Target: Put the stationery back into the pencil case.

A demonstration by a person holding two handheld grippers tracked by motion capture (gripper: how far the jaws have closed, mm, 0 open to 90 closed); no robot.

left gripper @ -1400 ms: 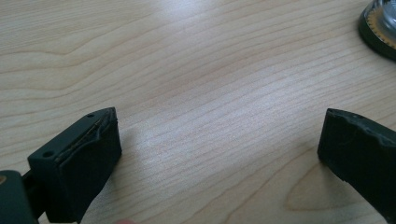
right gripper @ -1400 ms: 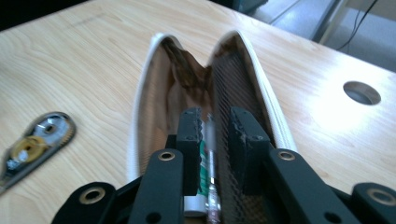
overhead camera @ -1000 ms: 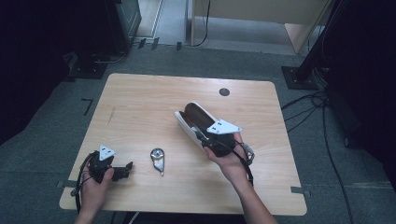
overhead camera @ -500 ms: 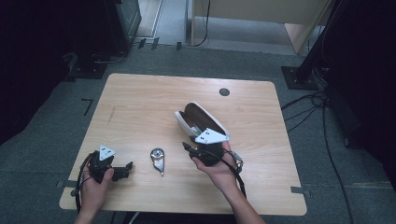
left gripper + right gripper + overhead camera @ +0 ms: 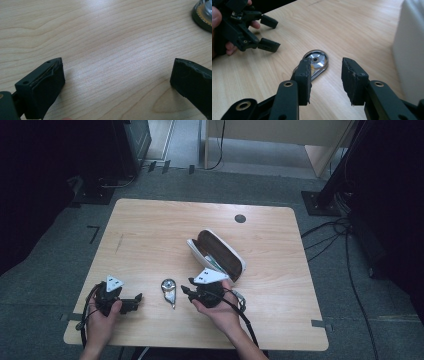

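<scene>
Silver metal tool (image 5: 168, 290) lies on your wooden table (image 5: 150, 235); right gripper (image 5: 325, 75) just opening, part-open, nothing between; left gripper (image 5: 117, 80) wide, empty.

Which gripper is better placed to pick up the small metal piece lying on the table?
Right. The right gripper points straight at the metal piece, jaws parted and empty, close by. The left gripper rests farther off, its open jaws aimed at bare table.

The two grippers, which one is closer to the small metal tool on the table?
The right gripper: its jaws point at the metal tool just beside it; the left gripper sits farther off.
</scene>
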